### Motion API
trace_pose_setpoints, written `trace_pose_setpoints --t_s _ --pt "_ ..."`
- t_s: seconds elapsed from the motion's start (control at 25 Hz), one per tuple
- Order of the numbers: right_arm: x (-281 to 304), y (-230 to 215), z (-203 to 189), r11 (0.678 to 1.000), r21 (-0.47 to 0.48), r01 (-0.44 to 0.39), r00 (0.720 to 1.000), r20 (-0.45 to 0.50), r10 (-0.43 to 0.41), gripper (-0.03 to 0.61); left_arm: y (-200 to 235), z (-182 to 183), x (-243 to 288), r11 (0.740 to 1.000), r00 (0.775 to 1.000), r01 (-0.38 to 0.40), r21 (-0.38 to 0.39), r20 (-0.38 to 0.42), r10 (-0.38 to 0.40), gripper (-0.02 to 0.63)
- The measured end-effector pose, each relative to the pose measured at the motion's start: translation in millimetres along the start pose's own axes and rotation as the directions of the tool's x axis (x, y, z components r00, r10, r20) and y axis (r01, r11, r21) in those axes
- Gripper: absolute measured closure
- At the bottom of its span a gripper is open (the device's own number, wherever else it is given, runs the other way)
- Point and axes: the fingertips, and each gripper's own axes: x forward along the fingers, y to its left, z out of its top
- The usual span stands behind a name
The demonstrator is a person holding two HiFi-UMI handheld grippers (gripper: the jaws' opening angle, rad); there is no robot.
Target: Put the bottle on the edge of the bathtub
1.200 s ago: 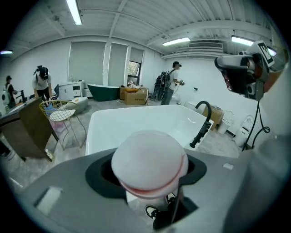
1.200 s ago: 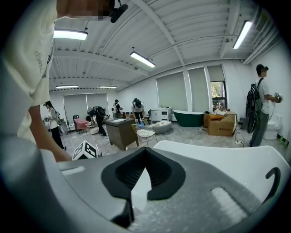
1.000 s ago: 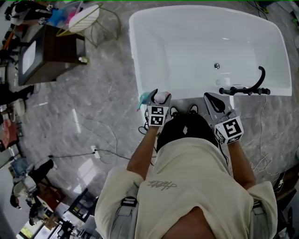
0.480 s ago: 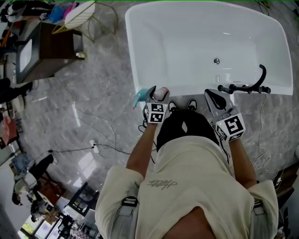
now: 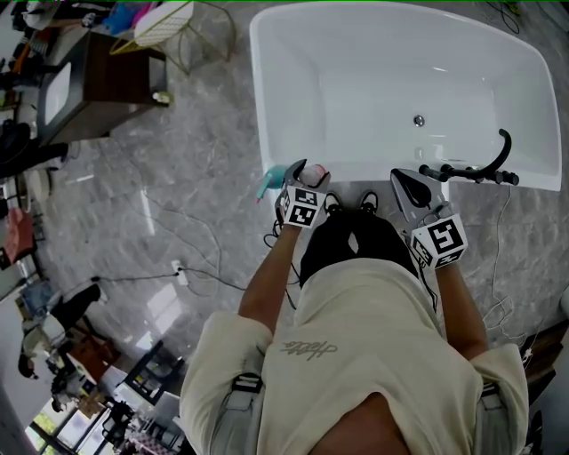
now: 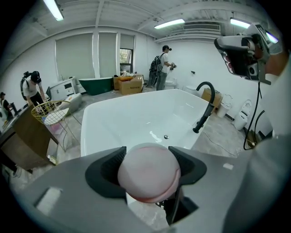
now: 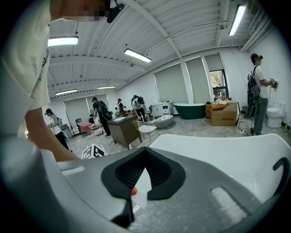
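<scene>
The floor (image 5: 178, 204) is polished grey marble-patterned stone, with thin cables (image 5: 204, 267) trailing over it beside the white bathtub (image 5: 382, 80). The tub fills the upper part of the head view. A black curved faucet (image 5: 480, 169) stands on its near rim, toward the person's right. Away from the tub, past its left end, sit a dark wooden cabinet (image 5: 98, 84) and a pale wire basket (image 5: 164, 22). The gripper views show a big white-walled room with strip lights on the ceiling, roller blinds over the windows and several people standing far behind the tub.

The left gripper (image 5: 302, 176) is clamped on the bottle (image 6: 148, 172). The bottle's rounded pink cap fills the gap between the two black pads and touches both. In the head view the cap lies at the tub's near rim, close to its left corner, and a teal part of the bottle juts out beside the gripper at that corner. Whether the bottle touches the rim cannot be told.

The right gripper (image 5: 404, 185) is held near the same rim, just beside the faucet. Its jaws are closed tip to tip with nothing between them.
</scene>
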Motion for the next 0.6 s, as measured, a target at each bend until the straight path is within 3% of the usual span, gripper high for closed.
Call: trace_pose_setpoints --t_s 0.28,0.6 --pt "-1.0 -0.7 3.0 1.000 0.009 0.018 0.999 0.032 -0.018 0.577 1.7 -1.2 5.5 1.000 0.999 0.010 0.020 -0.048 -0.009 0.300" --pt "-21.0 -8.1 5.2 0.999 0.015 0.048 0.996 0.071 -0.049 0.577 0.3 14.6 -7.0 0.999 1.000 -0.012 0.049 -0.004 0.012 0.293"
